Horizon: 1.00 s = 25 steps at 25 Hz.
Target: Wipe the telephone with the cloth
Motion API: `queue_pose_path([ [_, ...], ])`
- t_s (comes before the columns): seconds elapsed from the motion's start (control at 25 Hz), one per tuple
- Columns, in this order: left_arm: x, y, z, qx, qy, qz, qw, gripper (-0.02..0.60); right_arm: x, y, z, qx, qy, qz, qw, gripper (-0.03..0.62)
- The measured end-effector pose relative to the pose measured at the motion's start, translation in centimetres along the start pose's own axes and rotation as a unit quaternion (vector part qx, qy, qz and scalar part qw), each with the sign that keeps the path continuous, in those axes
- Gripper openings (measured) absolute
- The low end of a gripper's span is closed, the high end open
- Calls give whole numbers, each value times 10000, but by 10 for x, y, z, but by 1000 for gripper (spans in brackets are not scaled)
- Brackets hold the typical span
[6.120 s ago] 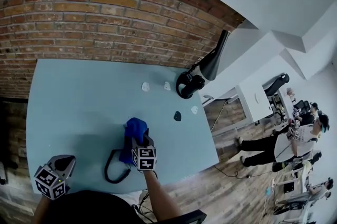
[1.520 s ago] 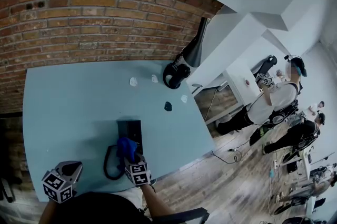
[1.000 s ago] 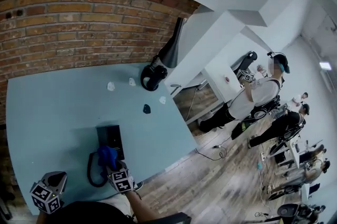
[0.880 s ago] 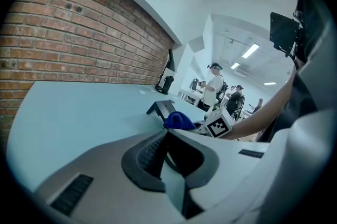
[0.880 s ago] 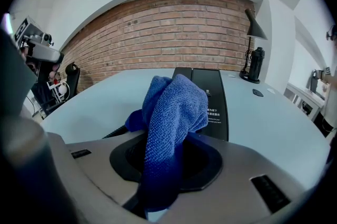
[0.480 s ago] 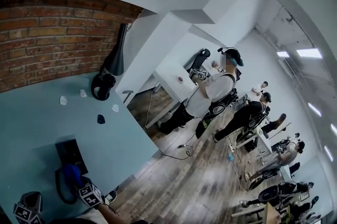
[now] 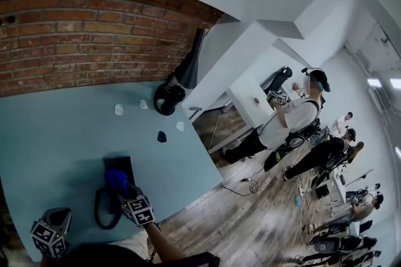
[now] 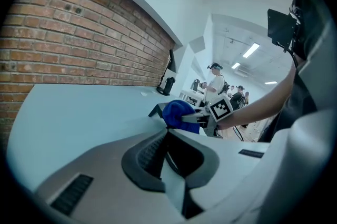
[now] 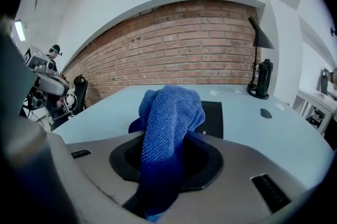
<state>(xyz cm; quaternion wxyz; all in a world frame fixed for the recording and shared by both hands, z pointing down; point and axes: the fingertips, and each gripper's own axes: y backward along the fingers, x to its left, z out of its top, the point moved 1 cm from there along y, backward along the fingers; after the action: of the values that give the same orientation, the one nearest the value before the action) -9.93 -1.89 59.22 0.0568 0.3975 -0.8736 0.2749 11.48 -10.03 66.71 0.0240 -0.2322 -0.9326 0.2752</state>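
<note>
Blue cloth (image 9: pixel 171 112) pinched in right tool (image 9: pixel 158 181) over black telephone (image 9: pixel 213 118); left tool (image 8: pixel 169 173) pressed together.

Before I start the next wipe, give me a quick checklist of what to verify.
1. Grip: the right gripper is clamped on the cloth: ok.
2. Position: the cloth sits over the near end of the telephone: ok.
3. Contact between the cloth and the telephone: cannot tell.
4. Free hand: the left gripper is shut, empty and away from the telephone: ok.
5. Snag check: the black cord loop lies beside the right gripper, not under the cloth: ok.
6. Clutter: the small bits on the table lie well off the telephone: ok.
</note>
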Motion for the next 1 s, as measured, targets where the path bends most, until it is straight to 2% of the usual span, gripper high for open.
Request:
queue_pose_path([
  [0.2, 4, 11, -3, 52, 285, 230, 9993, 2, -28, -21, 41, -230, 287, -180, 9992, 133],
  [0.36, 11, 15, -8, 30, 322, 361, 9988, 2, -46, -36, 59, -250, 422, -348, 9982, 133],
  [0.48, 14, 17, -9, 24, 359, 423, 9985, 2, -55, -49, 52, -59, 381, -424, 9984, 133],
  [0.64, 18, 14, -8, 36, 374, 452, 9983, 2, -62, -54, 43, -201, -269, -337, 9989, 133],
  [0.88, 18, 11, -10, 92, 400, 415, 9983, 2, -57, -53, 37, -115, 92, -153, 9998, 133],
  [1.0, 16, 8, -11, 115, 366, 368, 9986, 2, -58, -52, 36, -137, 142, -194, 9996, 133],
])
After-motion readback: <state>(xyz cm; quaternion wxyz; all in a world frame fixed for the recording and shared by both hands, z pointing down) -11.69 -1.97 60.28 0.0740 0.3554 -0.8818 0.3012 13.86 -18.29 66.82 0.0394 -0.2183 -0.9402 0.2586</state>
